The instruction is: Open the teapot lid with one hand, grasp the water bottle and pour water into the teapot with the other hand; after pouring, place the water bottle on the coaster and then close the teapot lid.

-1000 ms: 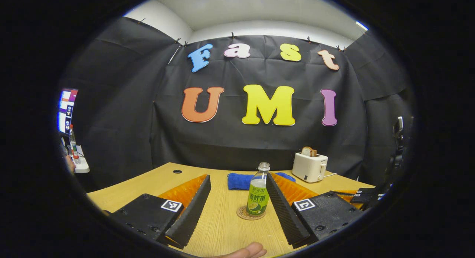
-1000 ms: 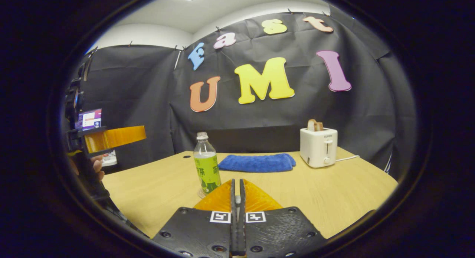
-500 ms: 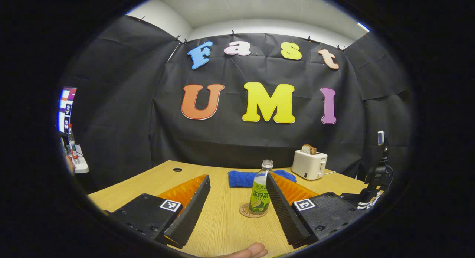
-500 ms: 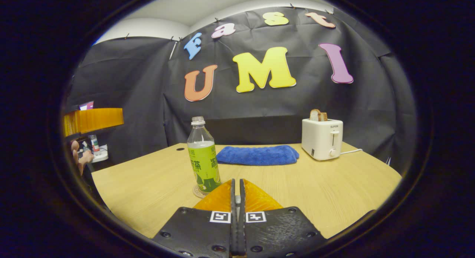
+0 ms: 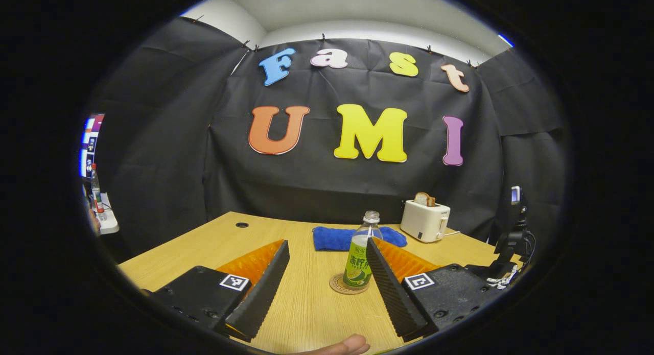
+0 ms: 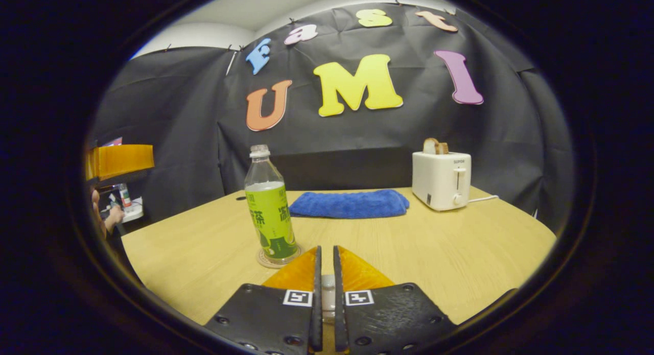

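So the water bottle (image 5: 360, 253) was standing upright on the coaster (image 5: 349, 284), long axis straight up and down, cap off as far as I could tell. In the left gripper view it sat ahead of the left gripper (image 5: 327, 263), in the gap between the two fingers but hugging the inner edge of the right-hand one rather than the middle. Those fingers were spread wide, gripping nothing, and the bottle looked a bit beyond their tips — not touching either.

In the right gripper view the right gripper (image 6: 325, 265) had its fingers nearly together, just a thin slit between them, also holding nothing. From there the bottle (image 6: 270, 207) was ahead and off to the left of the fingertips, with the coaster (image 6: 278, 258) just beside the tip of the left finger. So that one looked nearer, but with its fingers that close it couldn't take the bottle without opening first.

My read: the left one was better set up for a grab — wide enough already — it'd need to slide toward its own right so the bottle sits centred, then go forward.

Couldn't spot the teapot anywhere on the desk (image 6: 409, 253), so I can't say which way the lid lay from either set of fingers. Beyond the bottle there was just a blue towel (image 6: 350, 204) and a toaster (image 6: 441, 180) further right.
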Motion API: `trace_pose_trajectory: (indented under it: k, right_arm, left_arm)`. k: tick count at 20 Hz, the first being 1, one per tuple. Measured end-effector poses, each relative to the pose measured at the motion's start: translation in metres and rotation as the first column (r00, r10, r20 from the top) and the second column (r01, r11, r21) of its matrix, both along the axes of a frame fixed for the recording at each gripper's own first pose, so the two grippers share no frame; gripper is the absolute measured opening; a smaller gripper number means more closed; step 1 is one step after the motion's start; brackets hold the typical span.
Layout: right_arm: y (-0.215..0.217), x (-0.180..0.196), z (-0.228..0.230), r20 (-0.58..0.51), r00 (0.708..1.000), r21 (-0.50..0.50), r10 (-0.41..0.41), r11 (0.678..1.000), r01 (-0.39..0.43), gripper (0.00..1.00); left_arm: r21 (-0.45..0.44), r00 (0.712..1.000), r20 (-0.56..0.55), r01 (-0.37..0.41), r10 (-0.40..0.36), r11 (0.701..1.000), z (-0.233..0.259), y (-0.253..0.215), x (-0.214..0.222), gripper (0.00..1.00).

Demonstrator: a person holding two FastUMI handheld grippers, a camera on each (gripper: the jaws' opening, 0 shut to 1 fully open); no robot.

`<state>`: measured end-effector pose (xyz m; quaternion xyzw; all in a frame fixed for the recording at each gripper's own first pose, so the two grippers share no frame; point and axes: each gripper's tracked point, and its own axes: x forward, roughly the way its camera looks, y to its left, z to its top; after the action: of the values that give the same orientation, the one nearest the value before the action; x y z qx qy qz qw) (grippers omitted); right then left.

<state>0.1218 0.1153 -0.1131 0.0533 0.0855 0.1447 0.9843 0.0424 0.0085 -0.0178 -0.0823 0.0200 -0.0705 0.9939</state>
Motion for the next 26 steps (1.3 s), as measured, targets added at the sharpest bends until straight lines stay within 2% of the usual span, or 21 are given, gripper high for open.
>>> trace_pose_trajectory:
  k: [6, 8, 9, 11, 12, 14, 16, 17, 19, 21, 22, 23, 26]
  right_arm:
    - [-0.004, -0.006, 0.024, 0.035, 0.999, -0.012, -0.022, 1.000, 0.023, 0.30]
    - [-0.010, -0.011, 0.033, 0.048, 0.998, -0.017, -0.039, 0.999, 0.039, 0.42]
    - [-0.011, -0.015, 0.040, 0.053, 0.998, -0.007, -0.041, 0.999, 0.042, 0.53]
    - [-0.013, -0.025, 0.052, 0.064, 0.997, 0.019, -0.041, 0.999, 0.040, 0.67]
    - [-0.014, -0.032, 0.059, 0.069, 0.997, 0.023, -0.035, 0.999, 0.033, 0.72]
    - [-0.024, -0.043, 0.074, 0.090, 0.995, 0.008, -0.052, 0.999, 0.052, 0.99]
    - [-0.031, -0.057, 0.093, 0.121, 0.990, -0.006, -0.070, 0.997, 0.072, 0.93]
    - [-0.032, -0.065, 0.101, 0.127, 0.990, -0.005, -0.068, 0.998, 0.069, 0.96]
    - [-0.036, -0.080, 0.113, 0.128, 0.990, 0.004, -0.064, 0.998, 0.065, 0.93]
    - [-0.046, -0.091, 0.124, 0.124, 0.989, 0.001, -0.083, 0.996, 0.084, 0.96]
    - [-0.051, -0.096, 0.127, 0.117, 0.989, -0.010, -0.095, 0.995, 0.097, 0.99]
    - [-0.055, -0.101, 0.131, 0.114, 0.988, -0.016, -0.100, 0.995, 0.103, 0.96]
    - [-0.065, -0.114, 0.144, 0.131, 0.985, -0.019, -0.109, 0.993, 0.113, 0.99]
  left_arm:
    - [0.015, 1.000, -0.001, 0.017, -0.017, 1.000, 0.001, -0.003, -0.003, 0.94]
    - [0.027, 1.000, -0.004, 0.018, -0.018, 0.999, 0.001, -0.005, -0.005, 0.95]
    - [0.037, 1.000, -0.003, 0.016, -0.016, 0.999, 0.002, -0.005, -0.006, 0.95]
    - [0.052, 1.000, -0.004, 0.008, -0.008, 0.999, 0.003, -0.006, -0.008, 0.95]
    - [0.056, 1.000, -0.003, 0.012, -0.012, 0.998, 0.005, -0.010, -0.011, 0.95]
    - [0.069, 1.000, 0.005, 0.021, -0.022, 0.997, 0.010, -0.015, -0.015, 0.94]
    - [0.084, 1.000, 0.018, 0.021, -0.022, 0.996, 0.014, -0.017, -0.017, 0.94]
    - [0.080, 1.000, 0.018, 0.018, -0.019, 0.997, 0.015, -0.016, -0.018, 0.94]
    - [0.058, 1.000, 0.000, 0.025, -0.025, 0.998, 0.016, -0.018, -0.023, 0.94]
    - [0.049, 0.999, 0.008, 0.034, -0.034, 0.998, 0.023, -0.018, -0.028, 0.95]
    - [0.055, 0.999, 0.012, 0.032, -0.033, 0.998, 0.025, -0.017, -0.030, 0.94]
    - [0.066, 1.000, 0.016, 0.025, -0.026, 0.998, 0.027, -0.013, -0.032, 0.94]
    - [0.083, 1.000, 0.013, 0.005, -0.006, 0.997, 0.028, -0.009, -0.036, 0.95]
